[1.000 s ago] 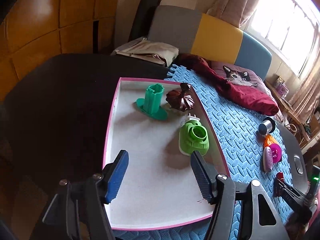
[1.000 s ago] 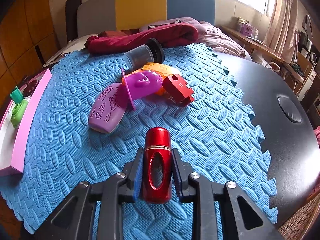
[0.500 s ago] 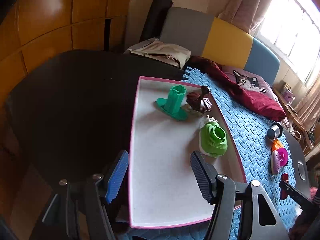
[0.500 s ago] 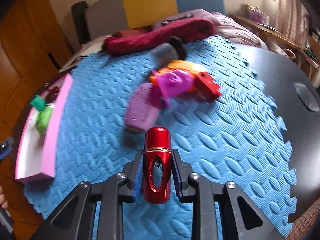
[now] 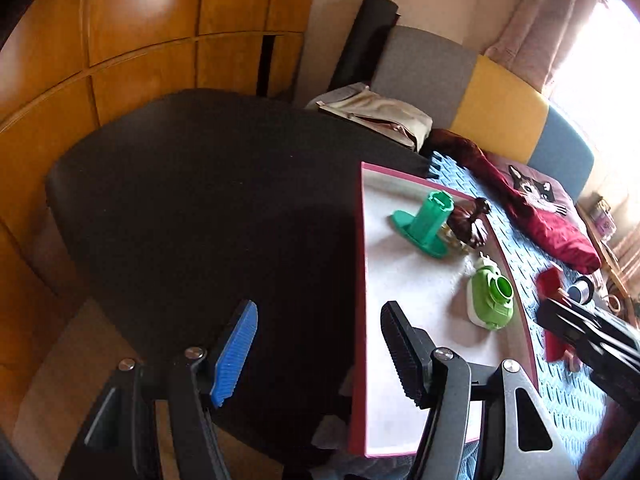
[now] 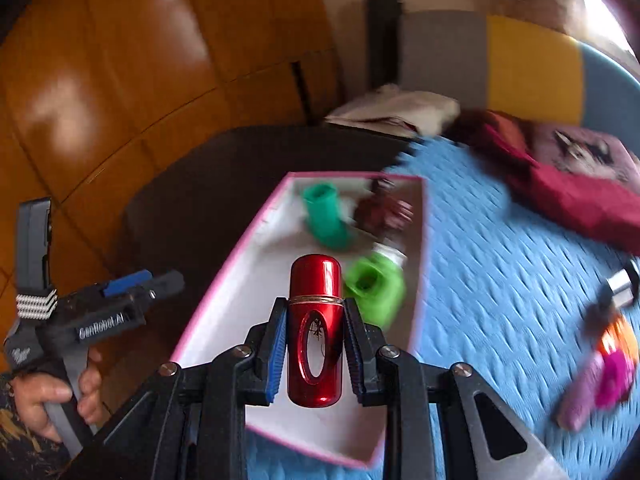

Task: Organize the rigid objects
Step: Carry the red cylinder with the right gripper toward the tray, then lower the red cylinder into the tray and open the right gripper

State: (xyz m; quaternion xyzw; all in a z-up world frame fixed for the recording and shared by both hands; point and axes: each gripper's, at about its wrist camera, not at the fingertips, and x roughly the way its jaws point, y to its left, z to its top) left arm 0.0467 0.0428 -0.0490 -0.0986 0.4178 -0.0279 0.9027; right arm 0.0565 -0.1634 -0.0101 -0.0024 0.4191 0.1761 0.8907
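My right gripper (image 6: 316,344) is shut on a shiny red capsule-shaped bottle (image 6: 316,328) and holds it above the near end of the pink-rimmed white tray (image 6: 224,288). In the tray lie a teal stand (image 6: 326,216), a dark brown piece (image 6: 384,208) and a light green toy (image 6: 374,288). My left gripper (image 5: 316,344) is open and empty, over the tray's left rim (image 5: 358,280) and the black table (image 5: 200,200). It also shows in the right wrist view (image 6: 132,284), left of the tray. The right gripper (image 5: 588,332) shows at the right of the left wrist view.
A blue foam mat (image 6: 500,280) lies right of the tray. On it are a purple and pink toy (image 6: 600,380), an orange piece (image 6: 616,336) and a dark cylinder (image 6: 622,284). A red cloth (image 6: 568,196) and a sofa (image 6: 532,64) lie beyond.
My right gripper has swung left with the red bottle, from over the mat to over the tray. My left gripper has moved left, off the tray toward the black table.
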